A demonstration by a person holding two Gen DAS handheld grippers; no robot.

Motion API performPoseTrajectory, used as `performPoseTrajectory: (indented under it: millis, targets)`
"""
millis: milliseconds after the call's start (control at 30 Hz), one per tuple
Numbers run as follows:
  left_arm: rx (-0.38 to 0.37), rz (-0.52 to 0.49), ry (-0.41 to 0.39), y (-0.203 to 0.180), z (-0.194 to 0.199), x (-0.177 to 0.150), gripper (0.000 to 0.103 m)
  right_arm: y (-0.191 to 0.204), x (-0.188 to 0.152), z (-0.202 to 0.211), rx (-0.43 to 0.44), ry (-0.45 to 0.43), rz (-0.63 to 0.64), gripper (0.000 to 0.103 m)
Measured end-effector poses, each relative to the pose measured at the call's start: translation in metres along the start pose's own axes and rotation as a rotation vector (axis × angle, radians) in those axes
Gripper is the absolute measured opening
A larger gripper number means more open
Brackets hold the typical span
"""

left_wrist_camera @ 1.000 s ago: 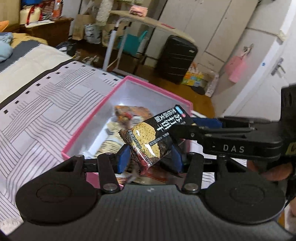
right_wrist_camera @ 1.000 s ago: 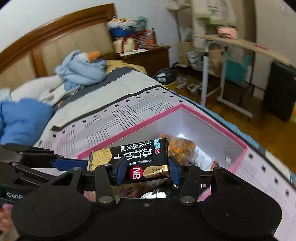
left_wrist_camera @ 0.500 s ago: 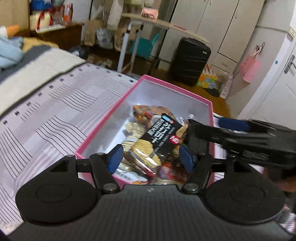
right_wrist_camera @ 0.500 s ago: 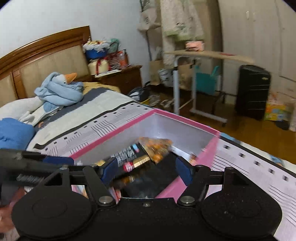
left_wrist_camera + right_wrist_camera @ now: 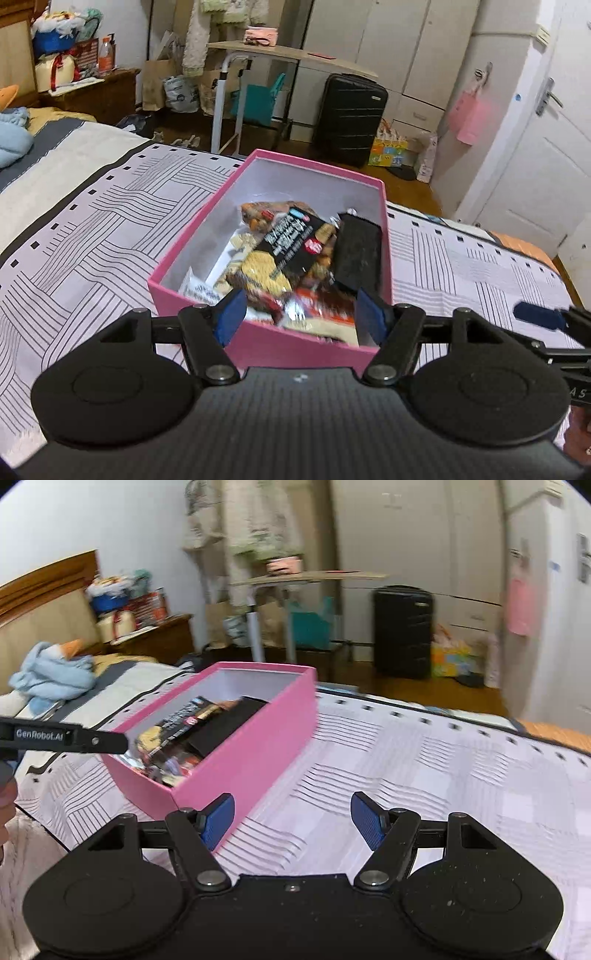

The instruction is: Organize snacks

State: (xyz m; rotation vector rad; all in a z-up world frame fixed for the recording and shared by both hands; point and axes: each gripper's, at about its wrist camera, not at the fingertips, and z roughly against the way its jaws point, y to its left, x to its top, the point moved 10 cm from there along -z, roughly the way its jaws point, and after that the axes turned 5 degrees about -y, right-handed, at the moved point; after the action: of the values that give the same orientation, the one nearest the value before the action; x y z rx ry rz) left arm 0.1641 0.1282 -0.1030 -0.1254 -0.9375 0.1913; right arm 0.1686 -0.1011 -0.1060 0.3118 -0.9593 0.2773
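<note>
A pink box [image 5: 284, 345] with a white inside sits on the striped bedspread. It holds several snack packs, with a black cracker pack [image 5: 291, 243] lying on top. The box also shows in the right wrist view [image 5: 251, 746] with the cracker pack [image 5: 177, 720] inside. My left gripper [image 5: 300, 318] is open and empty, just above the box's near wall. My right gripper [image 5: 291, 819] is open and empty, over the bedspread to the right of the box. One of its fingers [image 5: 539, 320] shows at the right edge of the left wrist view.
The bedspread [image 5: 424, 775] stretches right of the box. A blue stuffed toy [image 5: 51, 675] lies near the headboard. Beyond the bed's edge stand a black suitcase [image 5: 347, 118], a rolling table [image 5: 291, 59] and a white door [image 5: 535, 147].
Both grippers let go of the black cracker pack, and it now lies in the box. Both have pulled back; the right one has moved to the right, off the box.
</note>
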Motion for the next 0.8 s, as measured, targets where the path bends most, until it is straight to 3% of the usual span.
performPoseTrajectory:
  millis: [200, 400, 567, 633, 767, 800]
  targets:
    - [-0.031, -0.025, 0.002, -0.014, 0.02, -0.011, 0.066, -0.019, -0.003, 0.049, -0.142, -0.045, 0.008, 0.074]
    - [-0.071, -0.066, -0.02, -0.032, 0.044, -0.013, 0.069, -0.021, 0.001, 0.078, -0.192, -0.082, -0.043, 0.074]
    - [-0.086, -0.131, -0.039, -0.05, 0.063, -0.011, 0.074, -0.021, 0.002, 0.097, -0.236, -0.085, -0.069, 0.085]
    - [-0.098, -0.156, -0.043, -0.057, 0.072, -0.012, 0.078, -0.021, 0.0, 0.104, -0.25, -0.074, -0.09, 0.102]
    - [-0.122, -0.183, -0.062, -0.069, 0.084, -0.016, 0.103, -0.027, -0.005, 0.111, -0.302, -0.046, -0.096, 0.103]
    - [-0.131, -0.19, -0.067, -0.071, 0.086, -0.016, 0.103, -0.03, -0.006, 0.114, -0.319, -0.048, -0.119, 0.103]
